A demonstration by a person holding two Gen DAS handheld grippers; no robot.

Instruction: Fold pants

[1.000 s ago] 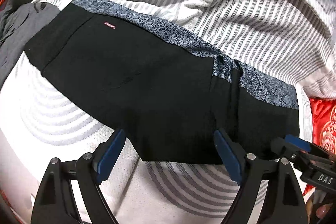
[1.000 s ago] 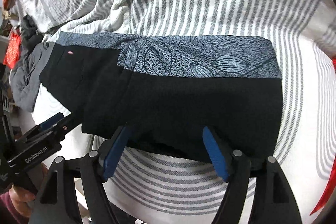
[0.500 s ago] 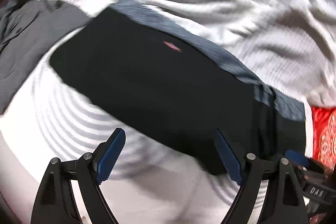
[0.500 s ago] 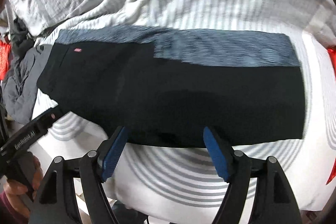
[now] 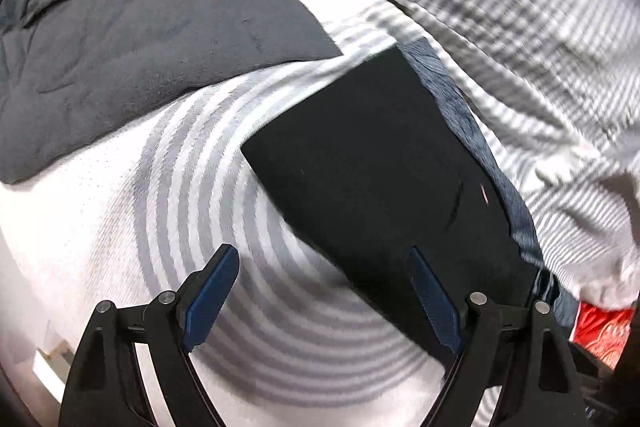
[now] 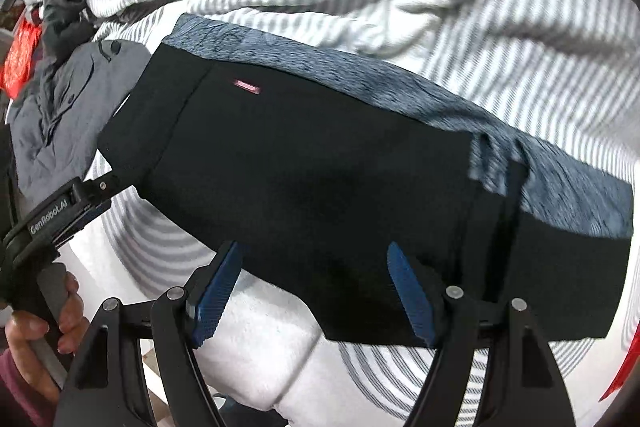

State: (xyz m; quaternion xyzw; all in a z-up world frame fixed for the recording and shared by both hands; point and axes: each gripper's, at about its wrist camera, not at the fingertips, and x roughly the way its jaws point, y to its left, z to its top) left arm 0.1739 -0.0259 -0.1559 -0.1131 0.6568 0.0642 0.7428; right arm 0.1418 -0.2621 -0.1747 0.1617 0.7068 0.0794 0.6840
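The black pants [image 6: 320,179] lie folded lengthwise on the striped bedding [image 6: 500,39], with a blue-grey patterned band [image 6: 400,95] along the far edge and a small red label [image 6: 248,87]. My right gripper [image 6: 314,253] hovers open over the pants' near edge, nothing between its fingers. My left gripper [image 5: 322,259] is open too, above the near left corner of the pants [image 5: 380,167], its left finger over bare bedding. In the right wrist view the left gripper [image 6: 98,195] shows at the pants' left end, held by a hand [image 6: 36,327].
A grey buttoned garment [image 5: 120,39] lies crumpled just left of the pants. Rumpled striped covers [image 5: 520,47] bunch up behind them. Red cloth [image 5: 600,331] shows at the right edge and another red piece [image 6: 20,55] at the far left. The bed's edge [image 6: 260,367] is near.
Both grippers have swept left along the pants, still open. The left one went from the pants' middle to their left end, bringing the grey garment into view.
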